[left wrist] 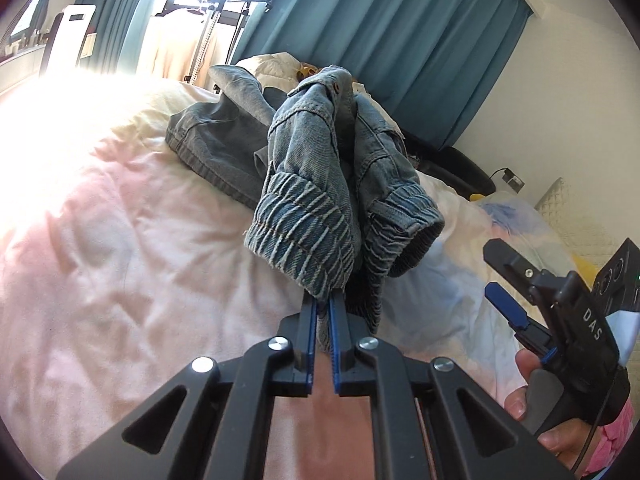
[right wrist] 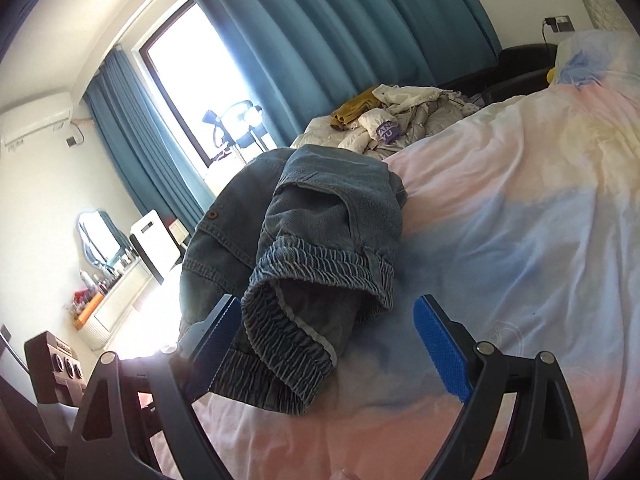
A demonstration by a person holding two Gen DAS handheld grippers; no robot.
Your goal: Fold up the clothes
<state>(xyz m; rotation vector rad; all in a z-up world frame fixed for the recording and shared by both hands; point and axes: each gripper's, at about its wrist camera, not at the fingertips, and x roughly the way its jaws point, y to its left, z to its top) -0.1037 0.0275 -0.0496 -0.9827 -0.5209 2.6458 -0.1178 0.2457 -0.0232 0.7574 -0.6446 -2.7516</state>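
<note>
Your left gripper (left wrist: 323, 300) sits closest, its blue pads pressed together on the ribbed elastic hem of the denim garment (left wrist: 308, 184), so the cloth bunches and rises just beyond the fingertips instead of lying flat (a sensible corner to hold, since the gathered band is thick and will not slip). Off to its right, your right gripper (left wrist: 500, 276) hangs with its jaws spread and nothing between them, a hand (left wrist: 532, 400) wrapped round its handle; from its own view the same right gripper (right wrist: 332, 332) straddles the other stretch of elastic waistband, pads apart from the cloth, which I judge leaves it ready to take a second corner. Beyond both claws the denim looks heavy, faded and stitched in pale thread, with a metal snap near a seam, and it rests crumpled on a soft pink-and-blue duvet (left wrist: 120, 240). Farther still lies a heap of pale clothes (right wrist: 400, 120), then pleated teal curtains (right wrist: 340, 40) before a bright window (right wrist: 200, 80).
</note>
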